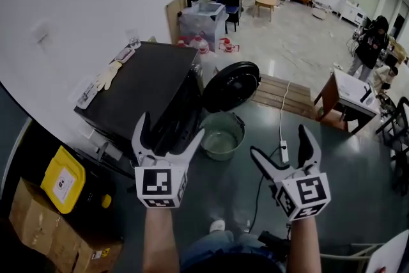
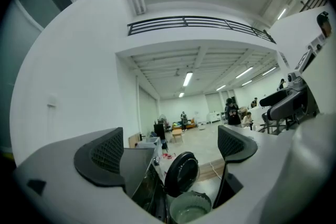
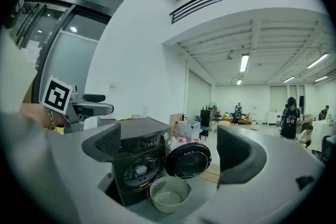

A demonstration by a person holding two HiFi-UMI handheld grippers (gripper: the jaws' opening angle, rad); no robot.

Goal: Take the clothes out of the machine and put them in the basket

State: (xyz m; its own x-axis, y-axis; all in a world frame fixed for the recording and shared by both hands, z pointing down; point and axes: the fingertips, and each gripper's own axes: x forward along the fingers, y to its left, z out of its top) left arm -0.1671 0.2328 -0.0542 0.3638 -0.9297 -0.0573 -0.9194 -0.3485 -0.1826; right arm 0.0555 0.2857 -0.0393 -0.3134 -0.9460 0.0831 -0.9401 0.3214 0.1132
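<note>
The task looked unstarted: the clothes (image 3: pixel 136 170) lay inside the machine (image 3: pixel 140 143), its door (image 1: pixel 231 86) open, and the basket (image 1: pixel 222 137) on the floor just before it sat empty. The left tongs (image 1: pixel 171 126) and right tongs (image 1: pixel 279 140) were both spread wide, holding nothing.

The dark grey floor (image 1: pixel 348 163) is carrying a black washing machine (image 1: pixel 150 83), which is standing by the white wall with its round door (image 1: pixel 231 85) hanging open. A pale green basket (image 1: pixel 240 137) is sitting on the floor just in front of that opening. A white power strip (image 1: pixel 284 150) is lying to the right of the basket, a low wooden platform (image 1: pixel 281 94) is lying beyond it, and cardboard boxes (image 1: pixel 38 214) are resting left of the machine.
</note>
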